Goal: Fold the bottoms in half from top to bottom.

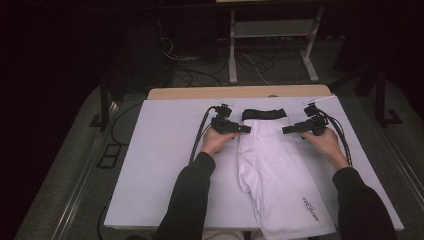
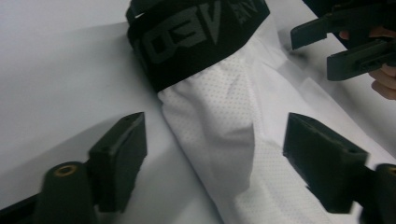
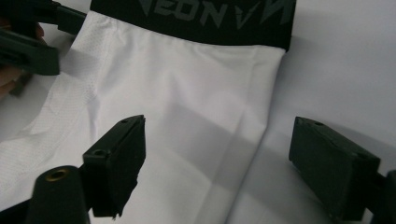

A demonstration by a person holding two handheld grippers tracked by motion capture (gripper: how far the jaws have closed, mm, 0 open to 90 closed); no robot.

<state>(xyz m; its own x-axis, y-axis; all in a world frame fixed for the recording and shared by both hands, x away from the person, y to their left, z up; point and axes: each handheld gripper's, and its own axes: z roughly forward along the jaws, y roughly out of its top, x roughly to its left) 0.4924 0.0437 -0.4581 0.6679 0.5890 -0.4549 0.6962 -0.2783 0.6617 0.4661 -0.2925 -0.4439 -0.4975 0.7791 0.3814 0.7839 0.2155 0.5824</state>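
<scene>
Both grippers (left, right) released; perforated white shorts, black elastic waistband.

The person wears black long sleeves that reach the wrists on both arms. Each hand carries a black tool. The left gripper has a blocky black body with a small pale tab on top, and a bundle of thick black cable runs from it along the forearm. The right gripper is built the same, with looped black cables at its outer side. Seen from their own cameras, the fingers are matte black rectangular blocks with small screw holes, and a round brass-coloured insert sits in the dark mount beside one finger.
</scene>
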